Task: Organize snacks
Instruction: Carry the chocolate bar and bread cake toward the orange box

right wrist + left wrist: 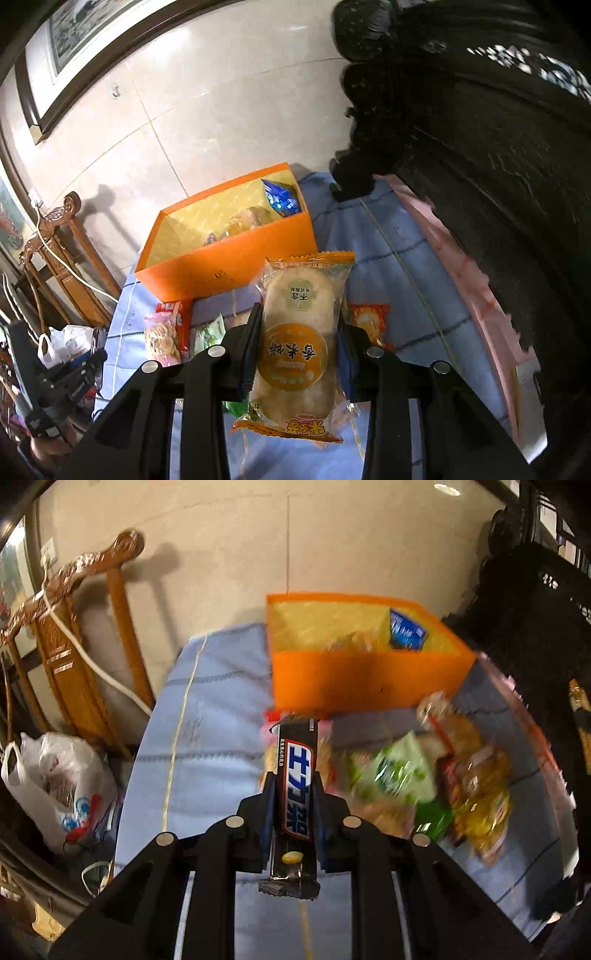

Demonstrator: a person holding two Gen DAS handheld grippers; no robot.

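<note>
Carrying to orange box [369, 679]: left gripper [293, 786] clenched on chocolate bar [297, 794], right gripper [299, 332] grasping rice cracker pack [295, 339] (release low, over empty end).

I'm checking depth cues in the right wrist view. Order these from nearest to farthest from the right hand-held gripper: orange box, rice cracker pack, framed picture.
1. Rice cracker pack, clamped between its fingers.
2. Orange box, ahead on the blue cloth.
3. Framed picture, upper left on the wall.

Snacks [406, 775] before box [369, 679]
</note>
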